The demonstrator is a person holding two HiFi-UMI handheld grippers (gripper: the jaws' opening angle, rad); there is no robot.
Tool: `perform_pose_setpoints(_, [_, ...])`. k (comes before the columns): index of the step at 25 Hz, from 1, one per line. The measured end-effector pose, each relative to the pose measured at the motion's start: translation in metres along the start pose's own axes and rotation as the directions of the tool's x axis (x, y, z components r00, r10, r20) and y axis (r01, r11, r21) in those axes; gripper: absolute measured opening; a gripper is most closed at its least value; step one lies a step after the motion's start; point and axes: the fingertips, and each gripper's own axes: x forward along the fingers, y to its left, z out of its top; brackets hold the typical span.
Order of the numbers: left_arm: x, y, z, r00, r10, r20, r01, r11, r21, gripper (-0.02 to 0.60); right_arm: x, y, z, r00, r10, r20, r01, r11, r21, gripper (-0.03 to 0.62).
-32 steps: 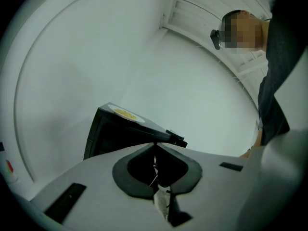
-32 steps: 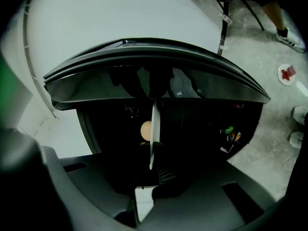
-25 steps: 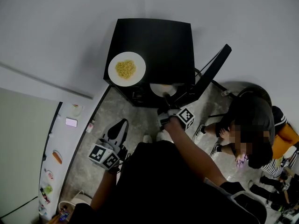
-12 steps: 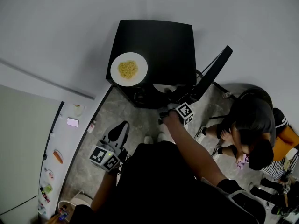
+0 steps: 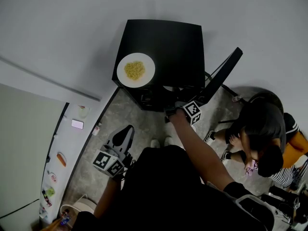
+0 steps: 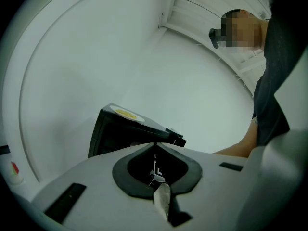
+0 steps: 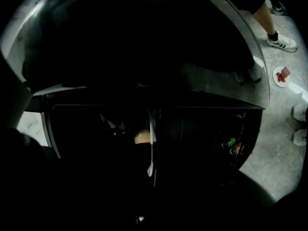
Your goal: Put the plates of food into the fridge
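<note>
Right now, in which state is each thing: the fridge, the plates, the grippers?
Fridge: door open.
Noodle plate: on top of fridge.
Second plate: held, partly inside fridge.
Left gripper: shut, empty.
Right gripper: shut on second plate.

The plate of food sits on top of the fridge near its front left corner, the door stands open at the fridge's right, a second plate is just inside its open front at the right gripper, and the left gripper is well in front, to the left.
</note>
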Motion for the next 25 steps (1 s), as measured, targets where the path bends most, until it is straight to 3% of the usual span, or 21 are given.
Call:
perform_pose_setpoints(10, [0.004,0.0,0.002,1.0,0.017,-0.005,-0.017,1.0,-0.007,0.032,0.01,0.002,0.003,0.999,0.027,0.047,-0.027,1.0,-0.008,0.033])
perform_pose_setpoints(14, [0.003,0.001,-0.003,1.0,0.008,-0.004,-0.008,1.0,-0.002,0.032,0.01,0.001,-0.004,0.999,0.048,-0.025,-0.049,0.998,-0.027,0.035])
perform_pose_setpoints(20, [0.006,-0.001,0.0,1.0,0.017,0.008,-0.016,1.0,-0.018,0.032,-0.011,0.013,-0.006,0.987,0.045,-0.154,-0.081,0.969,-0.232,0.069])
perform_pose_setpoints(25, [0.01,-0.002,-0.001,1.0,-0.005,0.024,0.006,1.0,-0.019,0.032,-0.038,0.022,-0.014,0.963,0.042,-0.266,-0.154,0.895,-0.42,0.039])
